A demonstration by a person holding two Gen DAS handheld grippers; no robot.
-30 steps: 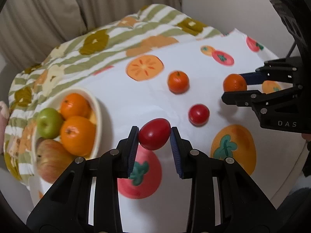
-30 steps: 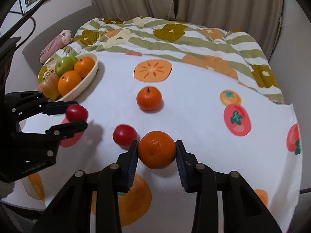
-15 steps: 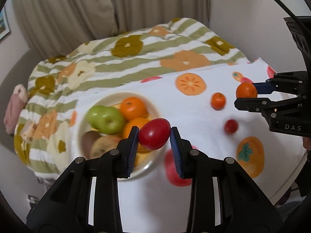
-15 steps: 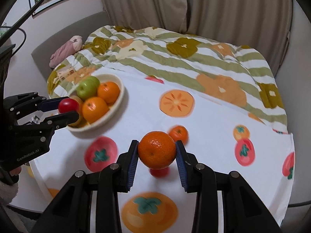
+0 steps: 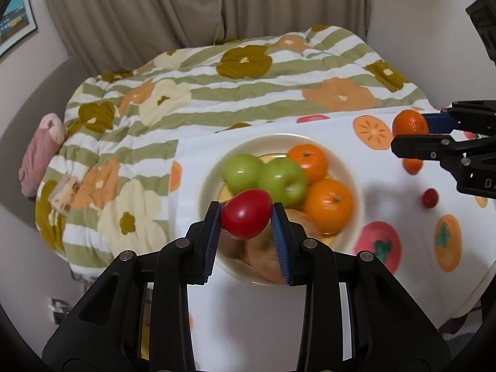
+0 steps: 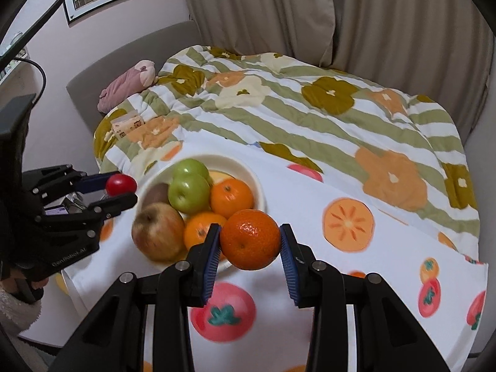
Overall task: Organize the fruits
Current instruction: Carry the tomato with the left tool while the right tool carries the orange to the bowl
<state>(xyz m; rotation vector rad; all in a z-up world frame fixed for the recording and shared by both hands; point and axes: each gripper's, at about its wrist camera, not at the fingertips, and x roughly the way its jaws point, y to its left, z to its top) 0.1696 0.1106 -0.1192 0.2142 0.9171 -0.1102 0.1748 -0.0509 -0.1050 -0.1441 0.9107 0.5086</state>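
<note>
Through the left wrist camera I saw my left gripper (image 5: 246,215) clamped on a red tomato (image 5: 246,214), the fruit bowl (image 5: 347,170) just beyond and below its fingers; a loose orange (image 5: 412,165) and small tomato (image 5: 430,197) lay far right. Through the right wrist camera, my right gripper (image 6: 250,240) pinched an orange (image 6: 250,239), the bowl (image 6: 259,186) just ahead-left of it.

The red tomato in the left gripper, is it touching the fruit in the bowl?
Cannot tell: the left wrist view has the tomato overlapping the bowl's fruit, and no gap shows.
</note>
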